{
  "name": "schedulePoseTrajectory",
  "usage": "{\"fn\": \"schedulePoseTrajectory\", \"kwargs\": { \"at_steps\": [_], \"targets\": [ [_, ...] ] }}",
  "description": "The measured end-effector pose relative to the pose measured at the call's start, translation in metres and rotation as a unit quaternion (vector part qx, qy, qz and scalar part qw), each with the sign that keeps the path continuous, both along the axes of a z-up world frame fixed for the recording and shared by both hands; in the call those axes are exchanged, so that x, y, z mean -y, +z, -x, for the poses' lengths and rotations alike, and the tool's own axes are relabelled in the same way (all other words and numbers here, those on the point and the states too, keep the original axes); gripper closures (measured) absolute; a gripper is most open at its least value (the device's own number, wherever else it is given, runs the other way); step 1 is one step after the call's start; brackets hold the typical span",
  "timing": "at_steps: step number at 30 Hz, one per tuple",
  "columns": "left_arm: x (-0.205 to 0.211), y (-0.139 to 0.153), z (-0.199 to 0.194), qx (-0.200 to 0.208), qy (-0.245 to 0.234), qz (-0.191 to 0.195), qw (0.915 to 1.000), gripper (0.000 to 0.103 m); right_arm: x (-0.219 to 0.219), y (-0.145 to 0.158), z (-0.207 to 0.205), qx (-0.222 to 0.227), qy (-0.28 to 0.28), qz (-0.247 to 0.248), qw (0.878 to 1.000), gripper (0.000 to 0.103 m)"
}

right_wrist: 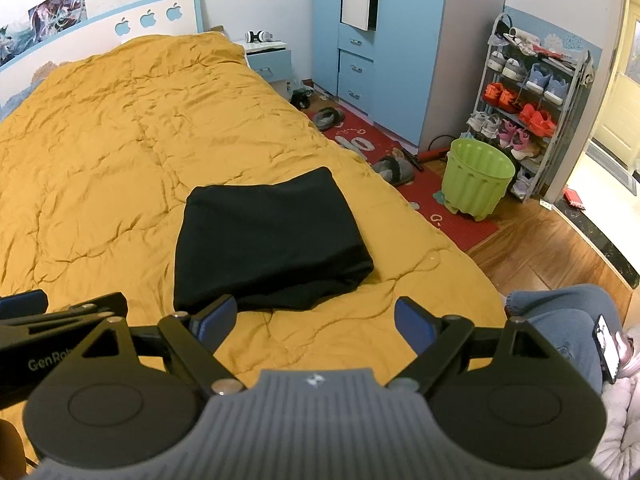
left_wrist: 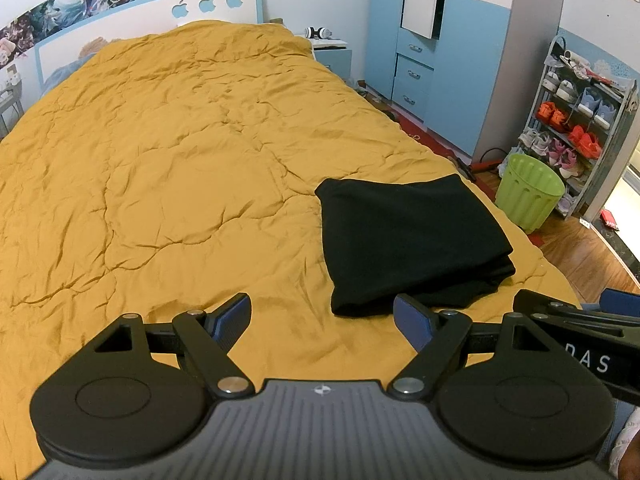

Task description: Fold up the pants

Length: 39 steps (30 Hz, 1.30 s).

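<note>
The black pants [left_wrist: 408, 240] lie folded into a compact rectangle on the mustard-yellow quilt [left_wrist: 180, 168], near the bed's right front corner. They also show in the right wrist view [right_wrist: 268, 240]. My left gripper [left_wrist: 322, 320] is open and empty, held above the quilt just in front and left of the pants. My right gripper [right_wrist: 314, 320] is open and empty, just in front of the pants' near edge. Neither touches the cloth. The right gripper's body shows at the right edge of the left wrist view [left_wrist: 580, 320].
The bed's right edge drops to a red mat [right_wrist: 400, 160] with slippers [right_wrist: 394, 168] and a wooden floor. A green bin [right_wrist: 476, 178], a shoe rack [right_wrist: 532, 96] and a blue wardrobe [right_wrist: 376, 52] stand beyond. A seated person's knee [right_wrist: 560, 320] is at the right.
</note>
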<state>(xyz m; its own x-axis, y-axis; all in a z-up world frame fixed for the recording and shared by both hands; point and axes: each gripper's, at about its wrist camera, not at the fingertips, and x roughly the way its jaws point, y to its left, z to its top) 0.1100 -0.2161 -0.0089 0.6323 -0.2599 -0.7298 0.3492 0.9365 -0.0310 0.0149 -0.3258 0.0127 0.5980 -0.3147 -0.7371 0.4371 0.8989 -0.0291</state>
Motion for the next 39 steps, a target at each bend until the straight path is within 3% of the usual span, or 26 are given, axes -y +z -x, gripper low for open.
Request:
{"fn": "schedulePoseTrajectory", "kwargs": {
  "at_steps": [39],
  "targets": [
    [-0.0004, 0.0001, 0.0005, 0.0, 0.0, -0.001, 1.0, 0.009, -0.0015, 0.0003, 0.003, -0.003, -0.003, 0.001, 1.0, 0.021]
  ]
}}
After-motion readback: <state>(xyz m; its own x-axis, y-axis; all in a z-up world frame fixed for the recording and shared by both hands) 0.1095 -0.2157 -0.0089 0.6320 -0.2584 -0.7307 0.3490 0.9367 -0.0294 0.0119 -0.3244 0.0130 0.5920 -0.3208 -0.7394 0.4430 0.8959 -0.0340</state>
